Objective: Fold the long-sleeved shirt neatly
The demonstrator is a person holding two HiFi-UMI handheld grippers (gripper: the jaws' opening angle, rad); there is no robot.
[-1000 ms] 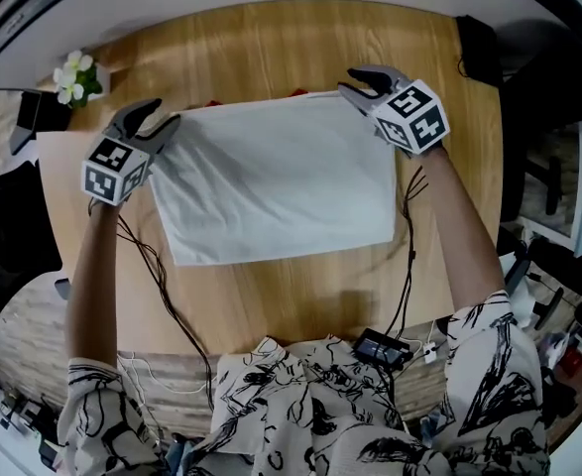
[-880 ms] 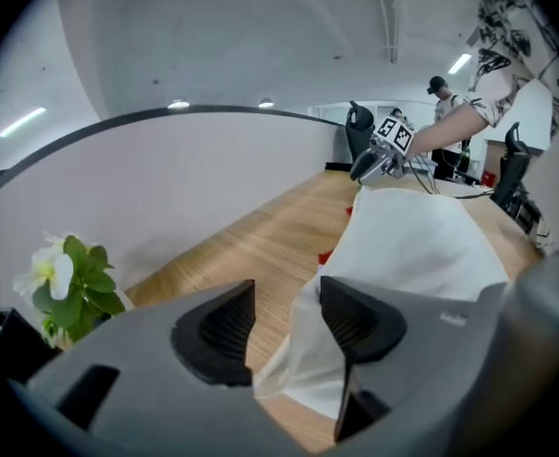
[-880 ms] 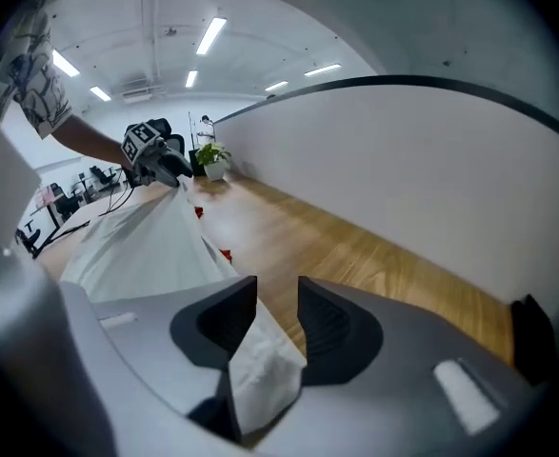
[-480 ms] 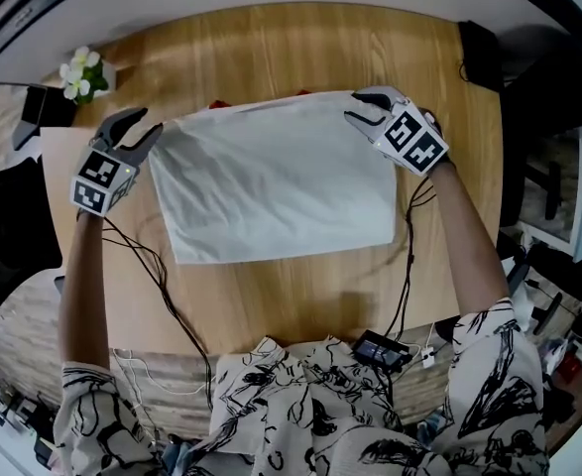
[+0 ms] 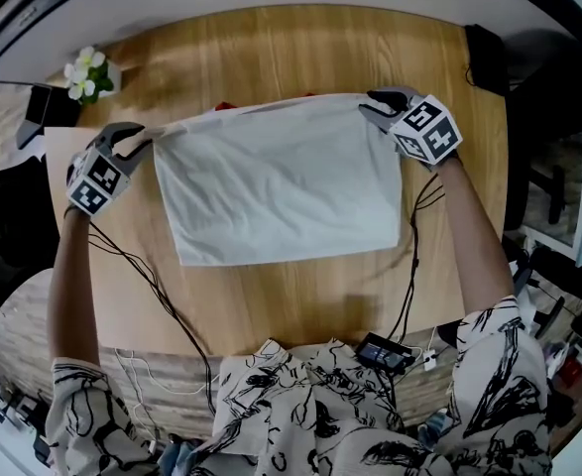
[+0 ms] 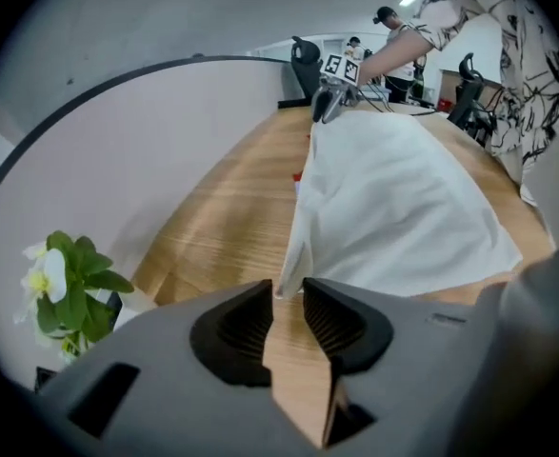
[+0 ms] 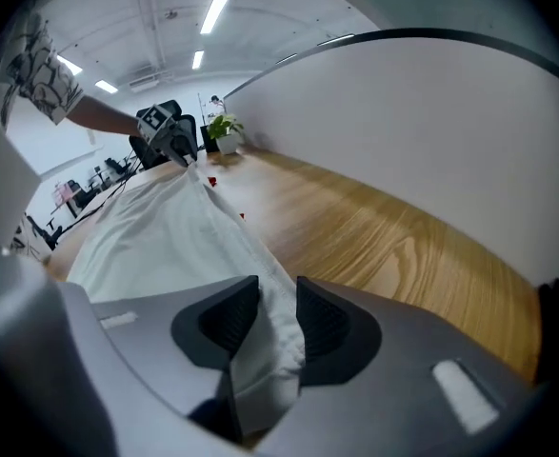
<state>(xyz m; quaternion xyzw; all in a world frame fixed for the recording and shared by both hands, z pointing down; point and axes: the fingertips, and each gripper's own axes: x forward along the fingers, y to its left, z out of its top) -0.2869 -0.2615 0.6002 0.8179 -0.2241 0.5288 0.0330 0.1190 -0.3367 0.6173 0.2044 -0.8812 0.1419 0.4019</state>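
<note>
Both far corners of the shirt [image 5: 281, 181] are in hand, so the step looks to be the fold that brings the far edge over onto the near one; the shirt, a flat rectangle, lies on the table [image 5: 271, 48] between the two sets of fingers, its far edge drawn taut from one to the other. The left fingers [image 5: 130, 137] have just been closing and pinch the very tip of their corner, only a small point of cloth between their tips; the right fingers [image 5: 382, 100] are clamped on a thicker bunch of hem, deep between the pads. The next move, as I judge it, calls for lifting both corners together and evenly, keeping the edge taut, then laying it on the near edge; the left hold is slight and could slip. Both forearms reach out across the table; each hand tilts steeply down, fingers turned inward toward the shirt.
</note>
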